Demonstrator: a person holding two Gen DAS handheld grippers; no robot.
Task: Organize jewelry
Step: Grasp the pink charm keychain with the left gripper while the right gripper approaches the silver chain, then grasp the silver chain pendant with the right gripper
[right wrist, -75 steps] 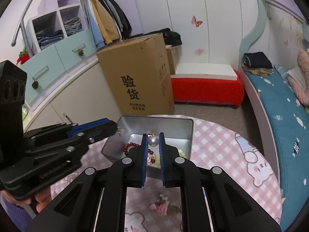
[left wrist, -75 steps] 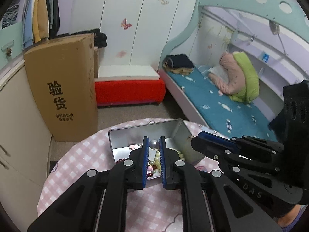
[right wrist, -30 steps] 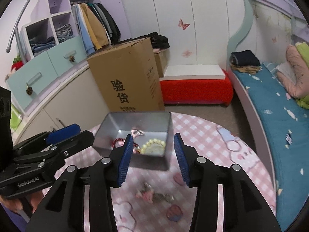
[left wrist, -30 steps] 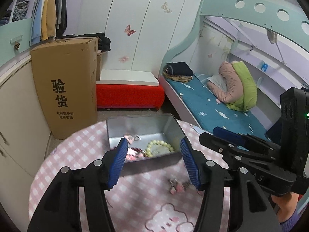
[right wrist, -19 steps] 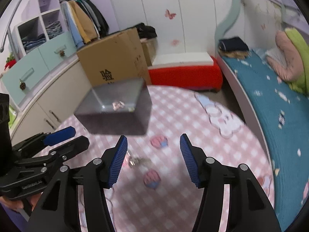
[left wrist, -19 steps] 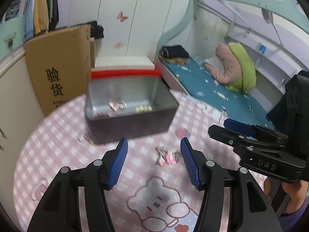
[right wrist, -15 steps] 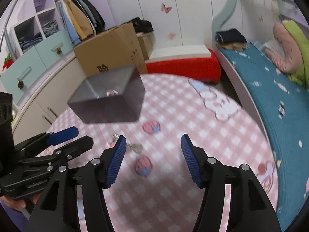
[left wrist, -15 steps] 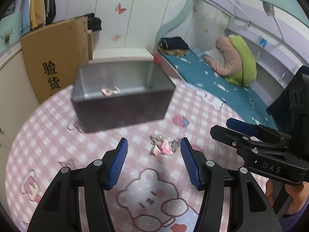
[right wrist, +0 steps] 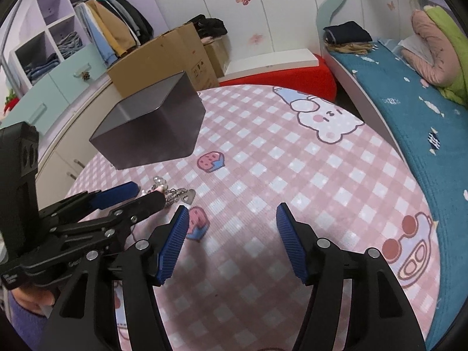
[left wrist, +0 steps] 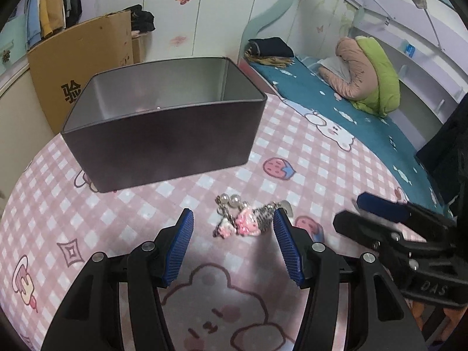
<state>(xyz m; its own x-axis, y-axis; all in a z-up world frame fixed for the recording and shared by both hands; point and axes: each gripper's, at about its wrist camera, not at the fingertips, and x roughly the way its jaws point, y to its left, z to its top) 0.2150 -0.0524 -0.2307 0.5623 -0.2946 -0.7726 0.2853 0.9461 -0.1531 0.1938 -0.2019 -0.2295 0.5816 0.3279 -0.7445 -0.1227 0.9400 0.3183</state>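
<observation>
Just in front of the metal box (left wrist: 163,143), on the pink checked tabletop (left wrist: 321,158), lies a small tangle of jewelry (left wrist: 245,219): pearl beads, a silver chain with a heart tag, and pink charms. It sits apart from the box, not in it, so at least this piece is left to put away. From these low angles the inside floor of the box is hidden, so whether anything already rests in it cannot be told.

The left gripper (left wrist: 234,242) is spread wide and empty, low over the tabletop on the near side of the box, with the tangle lying between its blue pads (left wrist: 178,248); one pad looks close to the chain, though contact cannot be confirmed. The right gripper (right wrist: 231,242) is also wide and empty, held farther from the box, over bare cloth with nothing between its fingers.

As a judgement, the work stands at picking up this last visible piece: closing on the tangle, lifting it over the box wall and letting it go inside are not yet done.
</observation>
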